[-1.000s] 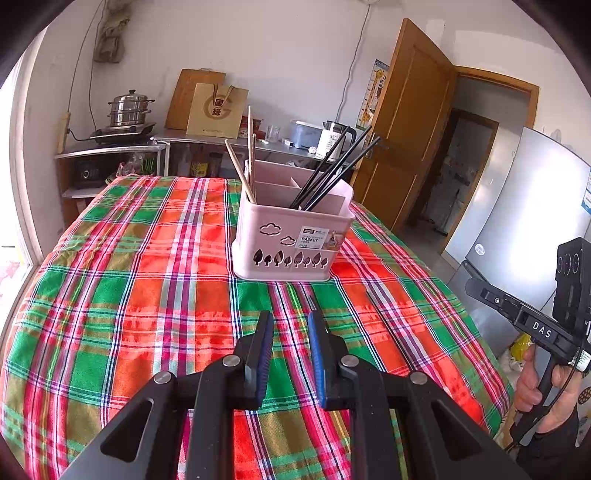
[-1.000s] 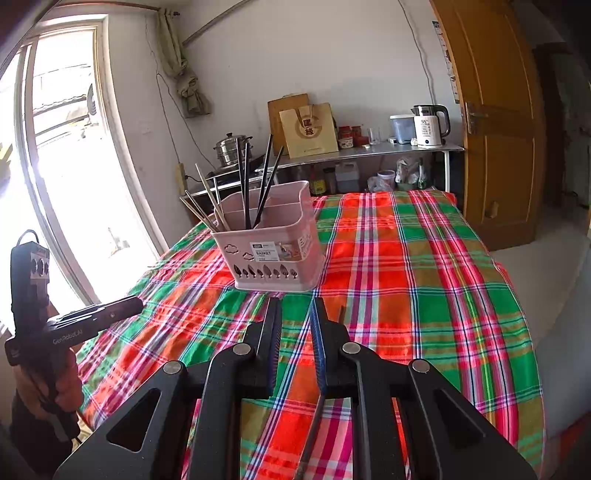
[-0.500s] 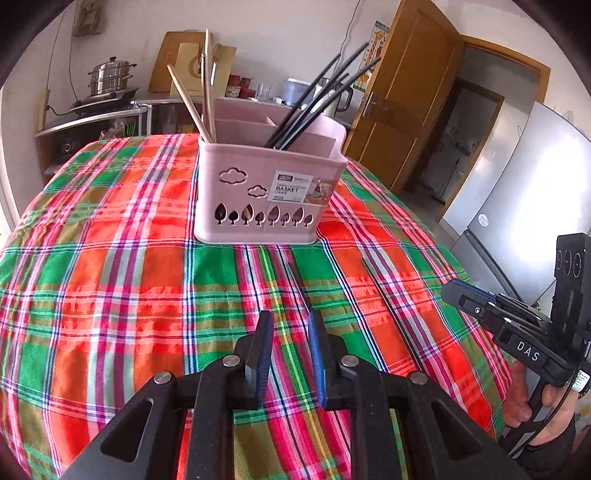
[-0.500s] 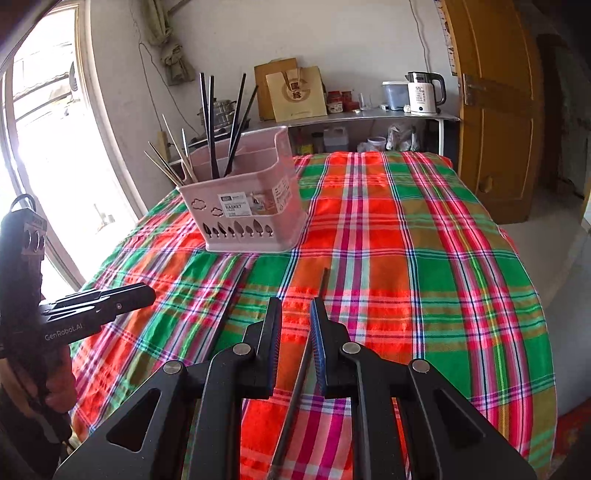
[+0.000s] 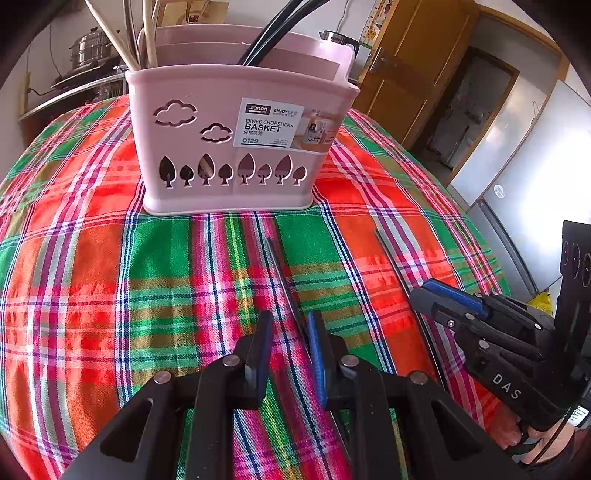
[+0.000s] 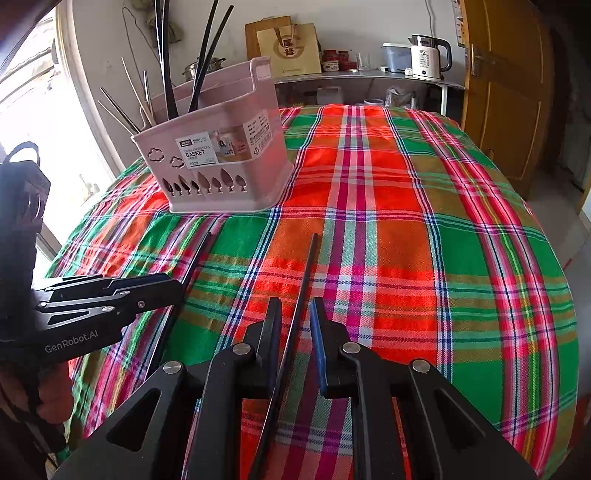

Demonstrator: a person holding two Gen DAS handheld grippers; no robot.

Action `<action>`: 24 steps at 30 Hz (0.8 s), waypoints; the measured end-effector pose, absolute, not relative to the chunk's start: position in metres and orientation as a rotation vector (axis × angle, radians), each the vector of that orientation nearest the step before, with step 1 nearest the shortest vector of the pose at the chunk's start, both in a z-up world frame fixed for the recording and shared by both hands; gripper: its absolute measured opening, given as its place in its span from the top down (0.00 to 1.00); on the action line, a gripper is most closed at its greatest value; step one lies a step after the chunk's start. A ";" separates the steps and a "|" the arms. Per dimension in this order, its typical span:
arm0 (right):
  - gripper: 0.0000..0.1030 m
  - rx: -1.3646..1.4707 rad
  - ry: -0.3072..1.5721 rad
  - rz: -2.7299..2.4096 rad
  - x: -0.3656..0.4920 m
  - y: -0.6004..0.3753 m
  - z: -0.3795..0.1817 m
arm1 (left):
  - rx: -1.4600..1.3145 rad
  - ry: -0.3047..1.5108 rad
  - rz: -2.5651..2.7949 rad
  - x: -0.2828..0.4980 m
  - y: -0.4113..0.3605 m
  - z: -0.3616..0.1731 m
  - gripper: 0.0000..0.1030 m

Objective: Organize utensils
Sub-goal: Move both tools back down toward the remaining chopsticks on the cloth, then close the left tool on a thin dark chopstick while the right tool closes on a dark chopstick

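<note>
A pink divided chopstick basket (image 5: 207, 147) (image 6: 221, 177) stands on the plaid tablecloth (image 5: 92, 258), with black chopsticks (image 5: 266, 37) and pale wooden ones (image 5: 147, 33) upright in it. Two loose black chopsticks lie on the cloth in front of it. One chopstick (image 5: 284, 280) runs under the gap of my left gripper (image 5: 289, 317), close to its right pad; the jaws stand apart. The other chopstick (image 6: 306, 280) lies beneath the gap of my right gripper (image 6: 295, 306), which is also open. Each gripper shows in the other's view: right gripper (image 5: 421, 295), left gripper (image 6: 177, 288).
A fridge (image 5: 535, 166) and a wooden door (image 6: 506, 92) stand off the table's right side. Behind the table a metal shelf holds a kettle (image 6: 428, 55), a paper bag (image 6: 291, 48) and a steel pot (image 5: 88, 48). A bright window is at the left.
Both grippers have come down and forward toward the cloth. The basket looms much larger, and each loose chopstick now lies in line with a gripper's gap. The jaw gaps look unchanged.
</note>
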State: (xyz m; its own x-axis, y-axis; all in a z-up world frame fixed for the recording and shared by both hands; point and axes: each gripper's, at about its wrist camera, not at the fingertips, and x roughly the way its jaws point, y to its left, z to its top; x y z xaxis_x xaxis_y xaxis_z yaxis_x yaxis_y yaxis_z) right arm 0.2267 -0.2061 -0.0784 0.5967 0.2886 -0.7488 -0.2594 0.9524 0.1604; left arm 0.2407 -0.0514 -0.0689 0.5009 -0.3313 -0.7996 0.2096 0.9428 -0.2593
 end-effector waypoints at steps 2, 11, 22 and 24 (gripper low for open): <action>0.84 0.033 0.886 0.312 0.232 -0.204 -0.081 | -0.128 0.997 -0.322 0.243 -0.054 -0.070 0.82; 0.86 -0.041 0.898 0.273 0.242 -0.193 -0.085 | 0.009 0.971 -0.274 0.243 -0.080 -0.071 0.83; 0.93 0.004 0.870 0.297 0.240 -0.198 -0.069 | -0.046 0.989 -0.280 0.252 -0.068 -0.067 0.94; 0.93 0.011 0.855 0.301 0.238 -0.199 -0.063 | -0.050 0.982 -0.288 0.252 -0.066 -0.063 0.94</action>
